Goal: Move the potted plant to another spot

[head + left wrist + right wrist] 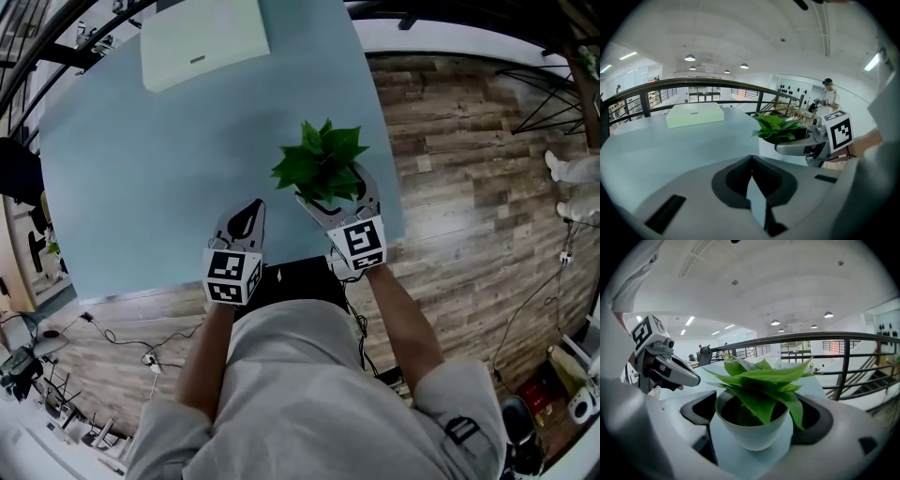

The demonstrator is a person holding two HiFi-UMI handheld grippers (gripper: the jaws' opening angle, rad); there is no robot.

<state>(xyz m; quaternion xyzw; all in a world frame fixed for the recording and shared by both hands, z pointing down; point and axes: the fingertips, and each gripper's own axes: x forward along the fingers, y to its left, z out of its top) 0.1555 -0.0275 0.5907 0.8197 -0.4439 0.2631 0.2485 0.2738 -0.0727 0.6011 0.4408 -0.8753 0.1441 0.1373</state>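
Observation:
The potted plant (321, 164), green leaves in a small white pot (752, 432), stands near the right front corner of the pale blue table (141, 187). My right gripper (333, 192) is closed around the pot, with one jaw on each side of it. In the left gripper view the plant (780, 127) shows to the right, with the right gripper (797, 147) clasping it. My left gripper (253, 208) hovers just left of the plant over the table's front edge. Its jaws (752, 176) are shut with nothing between them.
A flat pale green box (204, 39) lies at the far side of the table and also shows as the box (695, 115) ahead of the left gripper. The table's right edge runs close beside the plant. A dark railing (843, 362) stands beyond. Cables (122, 347) lie on the wooden floor.

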